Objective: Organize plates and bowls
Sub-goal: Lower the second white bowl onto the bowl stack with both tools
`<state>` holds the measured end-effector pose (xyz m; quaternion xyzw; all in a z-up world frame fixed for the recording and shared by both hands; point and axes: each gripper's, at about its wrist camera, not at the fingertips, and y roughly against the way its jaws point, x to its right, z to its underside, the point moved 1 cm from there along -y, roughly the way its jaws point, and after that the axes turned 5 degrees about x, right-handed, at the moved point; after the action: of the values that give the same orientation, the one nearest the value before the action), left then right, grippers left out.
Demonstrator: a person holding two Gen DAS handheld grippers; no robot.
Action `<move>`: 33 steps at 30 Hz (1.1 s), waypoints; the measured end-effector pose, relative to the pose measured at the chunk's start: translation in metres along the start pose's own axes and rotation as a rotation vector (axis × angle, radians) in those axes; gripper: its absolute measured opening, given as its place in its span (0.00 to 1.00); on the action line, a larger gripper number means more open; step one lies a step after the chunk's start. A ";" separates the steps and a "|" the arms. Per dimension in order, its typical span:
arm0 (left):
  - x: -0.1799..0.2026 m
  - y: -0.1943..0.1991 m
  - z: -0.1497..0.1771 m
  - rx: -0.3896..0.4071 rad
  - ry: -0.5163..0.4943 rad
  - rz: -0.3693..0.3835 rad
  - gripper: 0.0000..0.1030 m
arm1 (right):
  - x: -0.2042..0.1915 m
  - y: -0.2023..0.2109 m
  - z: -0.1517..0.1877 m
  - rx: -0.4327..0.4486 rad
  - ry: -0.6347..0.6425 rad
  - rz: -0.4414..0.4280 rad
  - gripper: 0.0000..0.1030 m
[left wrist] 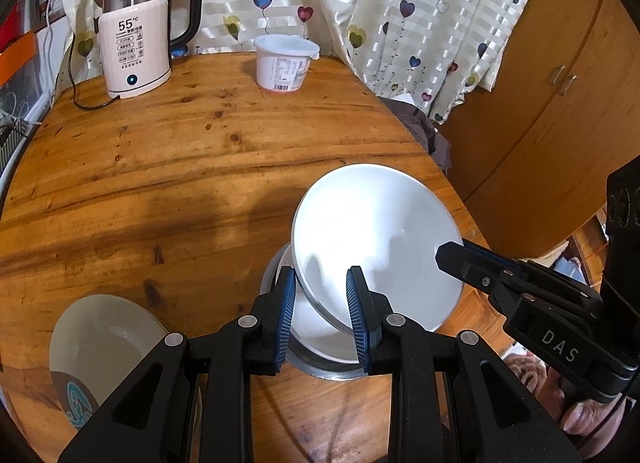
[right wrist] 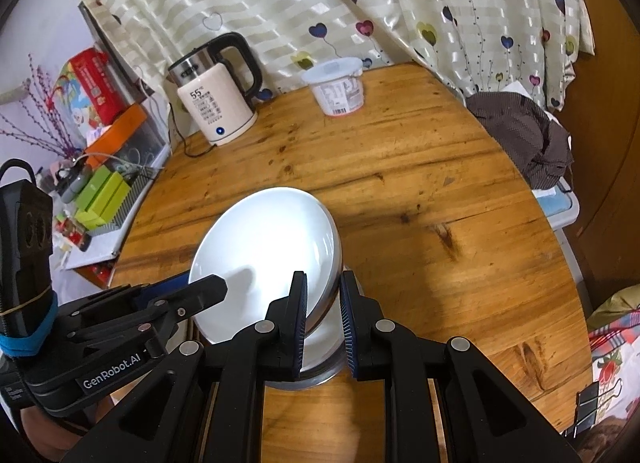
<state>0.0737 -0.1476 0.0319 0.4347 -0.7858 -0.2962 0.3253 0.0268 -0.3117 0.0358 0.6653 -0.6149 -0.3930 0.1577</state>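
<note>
Both tools hold the same white plate (left wrist: 376, 239), and it is tilted, not flat. In the left wrist view the left gripper (left wrist: 321, 305) sits at the bottom centre with its jaws narrow, pinching the near rim of the plate. The right gripper (left wrist: 450, 253) comes in from the right edge of that view and bites the opposite rim. The right wrist view confirms this: the right gripper (right wrist: 323, 305) is closed thin on the rim, low in the centre.

Under the plate stands a metal bowl (left wrist: 320, 363) with something white inside, perhaps another dish; the glare hides it, so I cannot say for sure. A beige bowl (left wrist: 100, 343) waits at the lower left on the wooden table (left wrist: 180, 167).

The main danger, I think, is the glazed rim sliding out of the pads, because each grip takes only a small edge. If one hand lowers faster than the other, the plate may twist loose and knock the bowl below. If it lands crooked on that rim, it could rock or chip.
</note>
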 end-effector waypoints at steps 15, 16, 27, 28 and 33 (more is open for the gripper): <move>-0.004 -0.013 0.011 -0.050 0.017 -0.025 0.27 | 0.005 -0.017 0.010 -0.053 -0.010 -0.008 0.16; -0.004 -0.014 0.012 -0.053 0.017 -0.026 0.27 | 0.005 -0.017 0.011 -0.055 -0.010 -0.008 0.16; -0.005 -0.021 0.015 -0.071 0.015 -0.040 0.27 | 0.007 -0.024 0.015 -0.077 -0.008 -0.005 0.16; -0.005 -0.021 0.015 -0.072 0.014 -0.040 0.27 | 0.007 -0.025 0.016 -0.079 -0.007 -0.004 0.16; -0.005 -0.022 0.016 -0.073 0.012 -0.042 0.27 | 0.007 -0.028 0.017 -0.088 0.001 0.003 0.16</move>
<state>0.0743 -0.1504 0.0047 0.4409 -0.7632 -0.3286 0.3394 0.0334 -0.3077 0.0031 0.6569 -0.5981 -0.4189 0.1876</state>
